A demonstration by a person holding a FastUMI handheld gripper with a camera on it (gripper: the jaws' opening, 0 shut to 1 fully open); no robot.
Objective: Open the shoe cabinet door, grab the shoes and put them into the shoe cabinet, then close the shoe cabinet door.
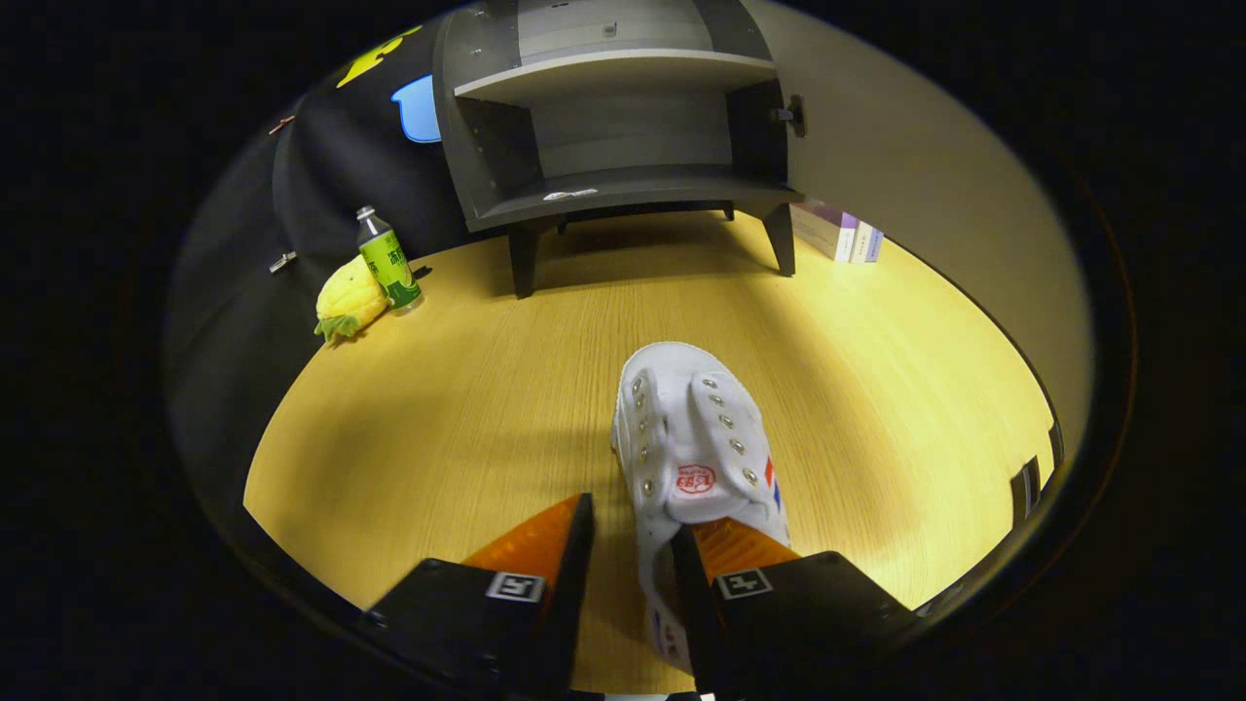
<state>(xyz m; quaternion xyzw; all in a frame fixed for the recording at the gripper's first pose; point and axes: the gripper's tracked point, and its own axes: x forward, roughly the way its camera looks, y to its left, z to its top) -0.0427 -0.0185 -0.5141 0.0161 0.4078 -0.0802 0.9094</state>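
A white canvas lace-less shoe [696, 453] with metal eyelets lies on the pale wooden tabletop [467, 409], toe pointing toward the dark grey shoe cabinet [613, 127], whose shelves stand open beyond it. The gripper [633, 545] has its fingers spread apart; the shoe's heel end sits between them, against the right finger [740, 550], while the left finger [540, 540] stays clear of it.

A white cloth shoe [693, 443] with metal eyelets is seen between the parted fingers of the gripper [633, 531]. Under it, a smooth, matt wood-grain table [467, 409] is shown. Beyond the fingers, a matt grey shoe cabinet [623, 127] and a glossy plastic bottle [387, 261] are seen.
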